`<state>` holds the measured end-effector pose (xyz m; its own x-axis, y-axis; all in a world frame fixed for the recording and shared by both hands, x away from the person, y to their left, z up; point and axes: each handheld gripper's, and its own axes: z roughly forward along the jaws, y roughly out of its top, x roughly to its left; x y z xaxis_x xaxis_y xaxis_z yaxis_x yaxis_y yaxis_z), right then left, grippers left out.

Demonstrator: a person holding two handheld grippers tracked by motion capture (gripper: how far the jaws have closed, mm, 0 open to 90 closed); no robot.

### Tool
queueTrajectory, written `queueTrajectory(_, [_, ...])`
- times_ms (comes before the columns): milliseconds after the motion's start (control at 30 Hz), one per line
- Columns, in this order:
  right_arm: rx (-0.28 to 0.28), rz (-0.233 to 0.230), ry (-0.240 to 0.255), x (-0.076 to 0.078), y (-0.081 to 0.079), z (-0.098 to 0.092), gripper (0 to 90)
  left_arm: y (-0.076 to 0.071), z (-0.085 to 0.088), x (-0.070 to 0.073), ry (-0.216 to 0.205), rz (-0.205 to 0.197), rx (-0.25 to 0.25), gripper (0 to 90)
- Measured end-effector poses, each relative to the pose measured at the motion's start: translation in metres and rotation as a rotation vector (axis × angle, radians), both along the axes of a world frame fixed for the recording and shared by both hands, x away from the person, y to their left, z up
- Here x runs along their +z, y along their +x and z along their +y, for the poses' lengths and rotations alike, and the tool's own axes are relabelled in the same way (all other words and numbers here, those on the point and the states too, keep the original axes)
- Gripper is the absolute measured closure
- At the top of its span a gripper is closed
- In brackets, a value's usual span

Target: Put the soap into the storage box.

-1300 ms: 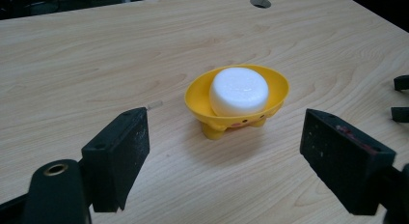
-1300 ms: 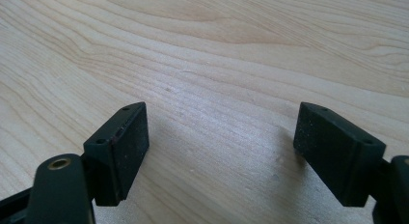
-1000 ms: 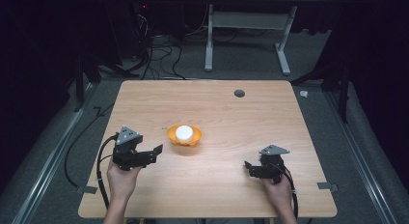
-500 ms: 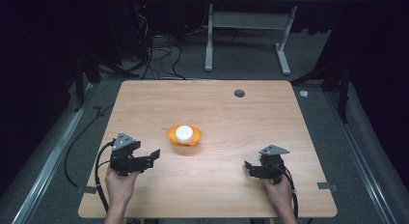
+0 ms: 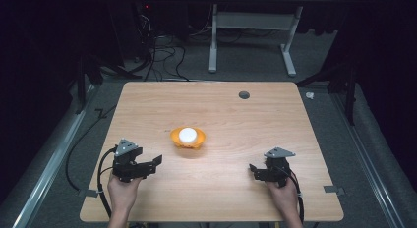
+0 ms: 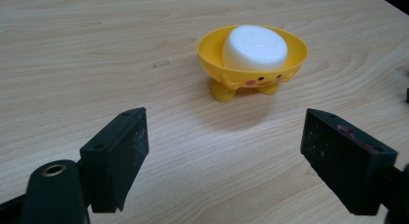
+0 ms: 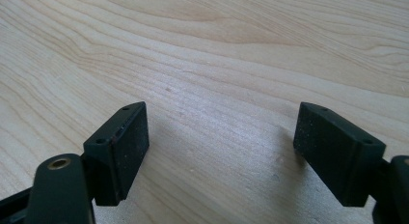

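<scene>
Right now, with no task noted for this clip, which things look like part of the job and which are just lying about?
Likely part of the job:
- yellow dish
- white soap sitting in it
- left gripper, open, facing the dish
- right gripper, open, over bare wood

Just lying about:
- table
- dark round spot on the table's far side
- cables on the floor

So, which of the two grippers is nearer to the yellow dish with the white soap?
The left gripper. Its open jaws point toward the yellow dish, which stands just ahead of them in its own view. The right gripper sits farther off and faces bare table.
</scene>
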<state>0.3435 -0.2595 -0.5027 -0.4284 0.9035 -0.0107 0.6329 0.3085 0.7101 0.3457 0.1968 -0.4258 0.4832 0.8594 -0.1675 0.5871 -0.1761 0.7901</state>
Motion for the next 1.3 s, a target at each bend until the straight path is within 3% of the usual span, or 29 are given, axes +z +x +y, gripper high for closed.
queueTrajectory(400, [0.000, 0.000, 0.000, 0.000, 0.000, 0.000, 20.9, 0.001, 0.000, -0.014, 0.007, 0.026, 0.015, 17.9])
queueTrajectory(1300, [0.000, 0.000, 0.000, 0.000, 0.000, 0.000, 20.9, 0.007, -0.008, -0.044, 0.072, 0.069, 0.040, 18.1])
